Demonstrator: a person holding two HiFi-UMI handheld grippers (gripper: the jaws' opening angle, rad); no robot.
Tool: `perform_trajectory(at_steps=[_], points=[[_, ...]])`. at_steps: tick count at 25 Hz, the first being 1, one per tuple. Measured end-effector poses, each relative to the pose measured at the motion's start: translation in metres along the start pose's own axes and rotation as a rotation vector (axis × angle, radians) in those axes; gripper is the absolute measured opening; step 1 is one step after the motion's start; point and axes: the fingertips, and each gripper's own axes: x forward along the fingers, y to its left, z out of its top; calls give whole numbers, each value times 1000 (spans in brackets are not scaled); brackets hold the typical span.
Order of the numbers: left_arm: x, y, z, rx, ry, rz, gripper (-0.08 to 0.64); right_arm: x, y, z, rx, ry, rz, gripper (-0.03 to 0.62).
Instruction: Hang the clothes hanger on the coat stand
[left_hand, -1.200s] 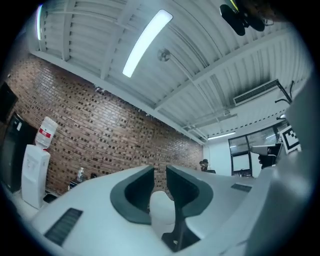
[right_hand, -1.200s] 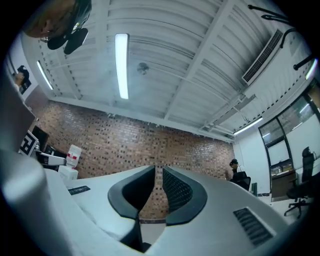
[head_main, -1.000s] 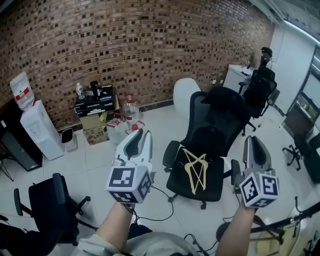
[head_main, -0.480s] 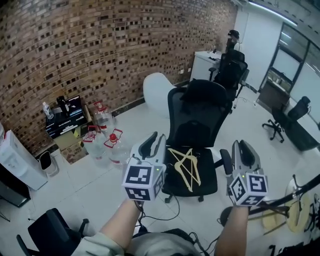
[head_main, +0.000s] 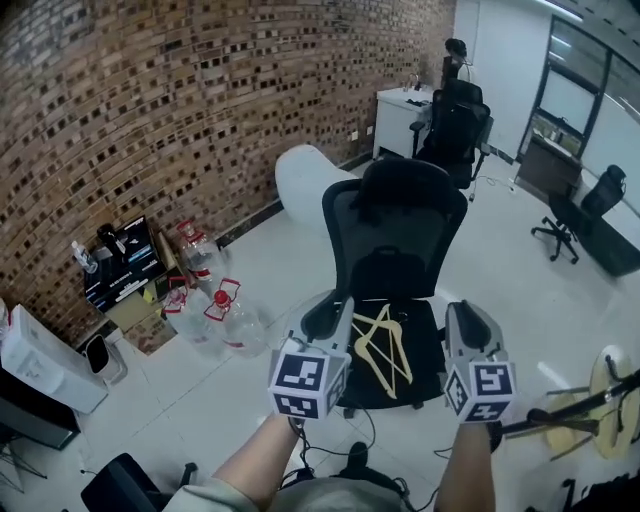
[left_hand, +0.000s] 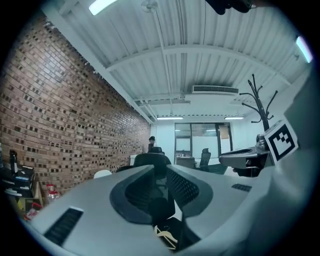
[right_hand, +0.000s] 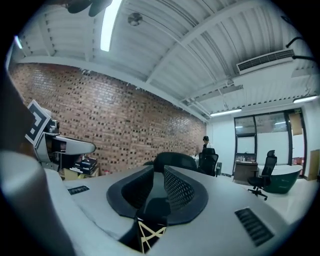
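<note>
Pale wooden clothes hangers (head_main: 385, 347) lie crossed on the seat of a black office chair (head_main: 395, 210). My left gripper (head_main: 330, 305) hovers over the seat's left edge and my right gripper (head_main: 462, 315) over its right edge; neither touches the hangers. Both stand slightly open with nothing between the jaws. Through the left gripper's (left_hand: 161, 172) gap a hanger (left_hand: 167, 235) shows below. The right gripper (right_hand: 159, 175) likewise frames the hangers (right_hand: 149, 236). The black coat stand (left_hand: 261, 102) rises to the right; one of its arms (head_main: 575, 408) crosses the lower right of the head view.
Water jugs (head_main: 225, 310), stacked boxes (head_main: 120, 270) and a water dispenser (head_main: 40, 360) line the brick wall at left. A white rounded seat (head_main: 300, 175), a white desk (head_main: 405, 105) and more black chairs (head_main: 455, 120) stand behind. Cables lie on the floor under the chair.
The view has swung and drawn closer: the chair with the hangers now sits right between the two grippers, which have come nearer to the seat.
</note>
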Motion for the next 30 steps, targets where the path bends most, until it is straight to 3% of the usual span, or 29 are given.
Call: perform_trajectory(at_steps=[4,9,20,30], points=[[75,-17,-18,43,55,9,81,54,-47,-39,-7,55,31,54],[150,-23,-60,30,122,-19,80,105,-87,-103,11,167,17,54],[318,44,-144,-81,239,-184,83,252,-105,-197,23,400,-62,75],[458,28,-285,-97,417,-189,109,346,-159,-377,96,636,18,91]])
